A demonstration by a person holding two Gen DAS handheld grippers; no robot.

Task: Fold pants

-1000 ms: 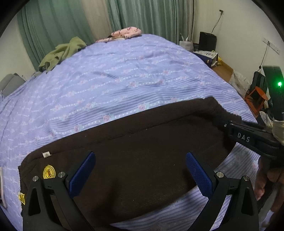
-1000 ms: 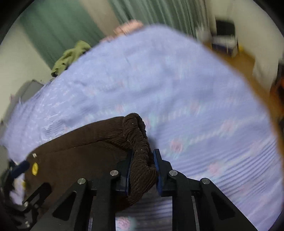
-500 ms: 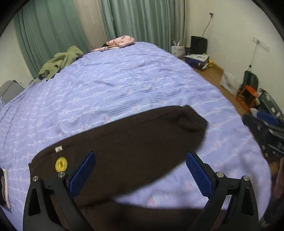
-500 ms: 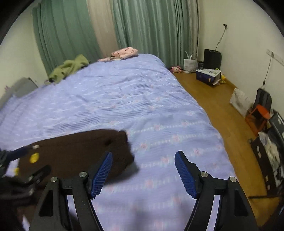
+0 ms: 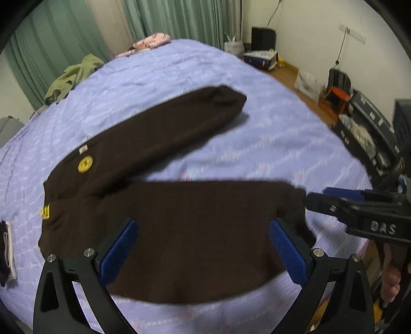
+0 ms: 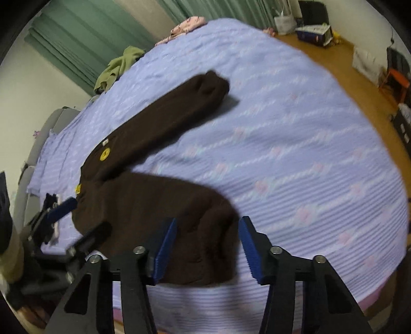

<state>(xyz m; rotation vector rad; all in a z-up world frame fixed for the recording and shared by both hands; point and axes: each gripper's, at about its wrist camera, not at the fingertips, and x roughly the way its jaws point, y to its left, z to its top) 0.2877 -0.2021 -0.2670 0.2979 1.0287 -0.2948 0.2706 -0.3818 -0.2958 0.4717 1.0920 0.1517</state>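
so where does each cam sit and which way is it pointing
Left wrist: on the left gripper, open, looking across the brown pants on the bed; the right gripper enters at right.
Right wrist: on the right gripper, open over the near leg's end, facing the same way; the left gripper shows at left.
Shared: pants, bed, green curtains.

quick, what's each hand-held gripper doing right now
Left hand-held gripper: open, holding nothing, above the brown pants.
Right hand-held gripper: open, jaws either side of the pant leg end, not clamped.
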